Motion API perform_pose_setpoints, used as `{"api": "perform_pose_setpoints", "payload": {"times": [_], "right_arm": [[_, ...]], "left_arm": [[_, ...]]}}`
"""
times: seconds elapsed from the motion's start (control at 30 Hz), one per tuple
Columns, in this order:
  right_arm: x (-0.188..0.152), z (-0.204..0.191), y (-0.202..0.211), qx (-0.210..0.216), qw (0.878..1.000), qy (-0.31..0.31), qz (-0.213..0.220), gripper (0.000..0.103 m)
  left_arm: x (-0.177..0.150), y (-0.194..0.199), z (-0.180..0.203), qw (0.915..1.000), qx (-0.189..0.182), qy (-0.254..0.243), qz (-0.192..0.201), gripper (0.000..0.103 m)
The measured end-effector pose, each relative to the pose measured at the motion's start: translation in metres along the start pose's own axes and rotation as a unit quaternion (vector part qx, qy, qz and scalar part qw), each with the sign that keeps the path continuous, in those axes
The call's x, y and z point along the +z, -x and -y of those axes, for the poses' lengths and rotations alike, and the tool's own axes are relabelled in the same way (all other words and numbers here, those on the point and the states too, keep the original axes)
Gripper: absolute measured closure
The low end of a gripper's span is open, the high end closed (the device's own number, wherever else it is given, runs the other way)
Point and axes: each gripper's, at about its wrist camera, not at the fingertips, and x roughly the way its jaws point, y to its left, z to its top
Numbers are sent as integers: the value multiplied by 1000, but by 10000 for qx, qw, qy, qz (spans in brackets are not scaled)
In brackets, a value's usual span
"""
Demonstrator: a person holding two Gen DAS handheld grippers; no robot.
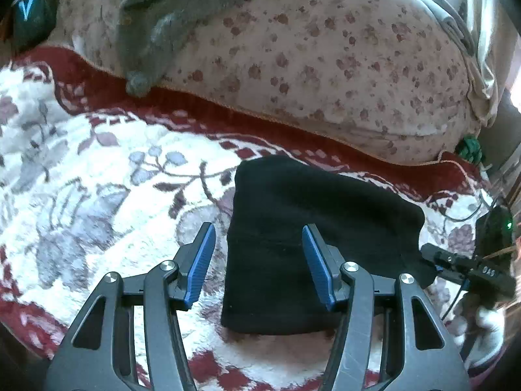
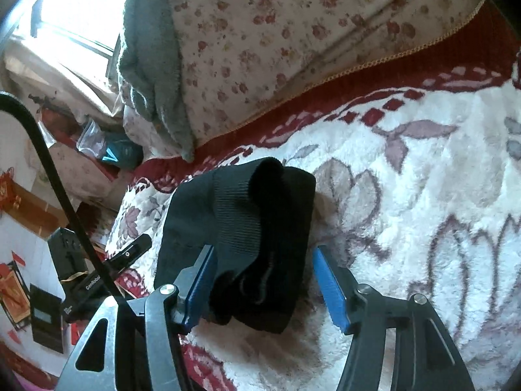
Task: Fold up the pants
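Flanking folded black pants (image 1: 312, 234) (on floral blanket (image 1: 97, 179)): quilt (image 1: 325, 65), towel (image 1: 153, 32).

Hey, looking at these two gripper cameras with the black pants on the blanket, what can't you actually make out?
- Left wrist view: the near right corner of the black pants is hidden behind the left gripper.
- Right wrist view: the pants' near edge lies behind the right gripper; the dark fabric hides the fold layers.
- Window glare washes out the top left corner.

A bed covered by a fluffy white blanket (image 1: 107, 169) with grey flowers and a dark red border. Folded black pants (image 1: 312, 241) lie on it at five o'clock. A floral quilt (image 1: 325, 58) is heaped at twelve o'clock.
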Motion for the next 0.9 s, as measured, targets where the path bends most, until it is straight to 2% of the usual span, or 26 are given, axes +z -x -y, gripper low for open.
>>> {"api": "perform_pose_setpoints", "payload": {"times": [0.13, 0.37, 0.5, 0.77, 0.8, 0.9], "right_arm": [[-1, -2, -7, -87, 9999, 72, -62, 37], [-4, 1, -20, -9, 9998, 126, -133, 37], [-1, -1, -28, 74, 9995, 257, -176, 33], [5, -5, -43, 102, 9984, 502, -222, 23], [6, -5, -44, 94, 9981, 562, -225, 24], [7, -6, -45, 2, 9978, 660, -108, 32]], "left_arm": [[-1, -8, -1, 9999, -56, 45, -120, 48], [-6, -29, -5, 9994, -75, 24, -338, 48], [-5, -34, -9, 9993, -172, 101, -331, 38], [-4, -52, -10, 9979, -392, 223, -461, 31], [-5, -55, -10, 9977, -398, 278, -466, 24], [-6, -59, -13, 9972, -456, 415, -426, 23]]}}
